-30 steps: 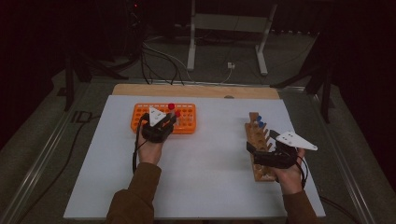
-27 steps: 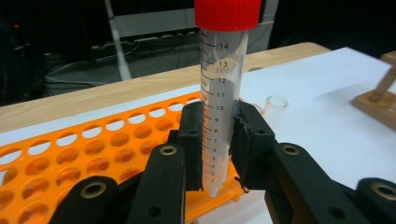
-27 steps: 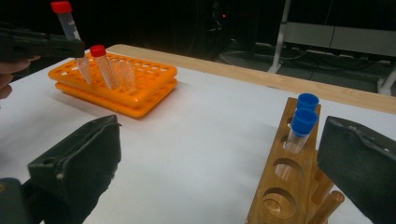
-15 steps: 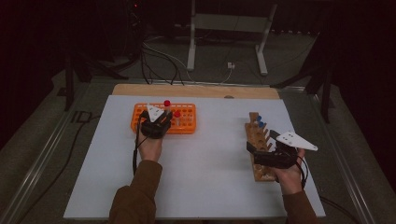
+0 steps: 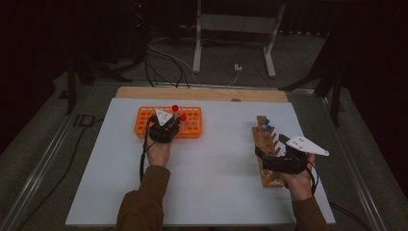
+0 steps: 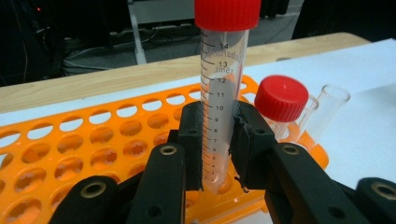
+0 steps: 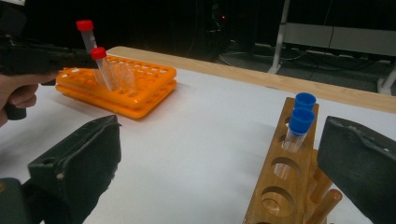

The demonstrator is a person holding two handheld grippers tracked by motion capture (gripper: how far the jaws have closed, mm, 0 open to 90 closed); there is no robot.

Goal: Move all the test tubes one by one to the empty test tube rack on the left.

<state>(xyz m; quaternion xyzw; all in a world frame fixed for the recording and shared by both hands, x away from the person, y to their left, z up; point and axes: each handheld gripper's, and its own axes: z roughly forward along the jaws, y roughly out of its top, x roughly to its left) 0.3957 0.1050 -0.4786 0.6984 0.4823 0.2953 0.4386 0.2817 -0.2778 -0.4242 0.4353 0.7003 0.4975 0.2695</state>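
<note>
**Left hand-held gripper clamps red-capped tube at orange rack; right one open by wooden rack**

Nearest, right side of white counter (image 5: 211, 168): right hand-held gripper (image 5: 275, 155) with jaws spread wide, nothing between them, sitting over near end of wooden tube rack (image 7: 285, 186). Rack runs near-to-far; two blue-capped tubes (image 7: 299, 128) stand in its far holes, near holes vacant.

Farther, left-centre: left hand-held gripper (image 6: 219, 135) pinches a graduated red-capped centrifuge tube (image 6: 224, 93) between its pads (image 6: 194, 140), tube upright, conical tip down at a hole of the orange tube rack (image 6: 93, 144); can't tell if tip is seated. Just right of it in the same rack: a shorter red-capped tube (image 6: 282, 100) and an uncapped clear tube (image 6: 329, 105), both leaning slightly.

Farthest: bare wooden strip (image 5: 202, 93) along counter's far edge, then dark floor with cables (image 5: 163, 62) and a grey metal stand (image 5: 235, 38).
</note>
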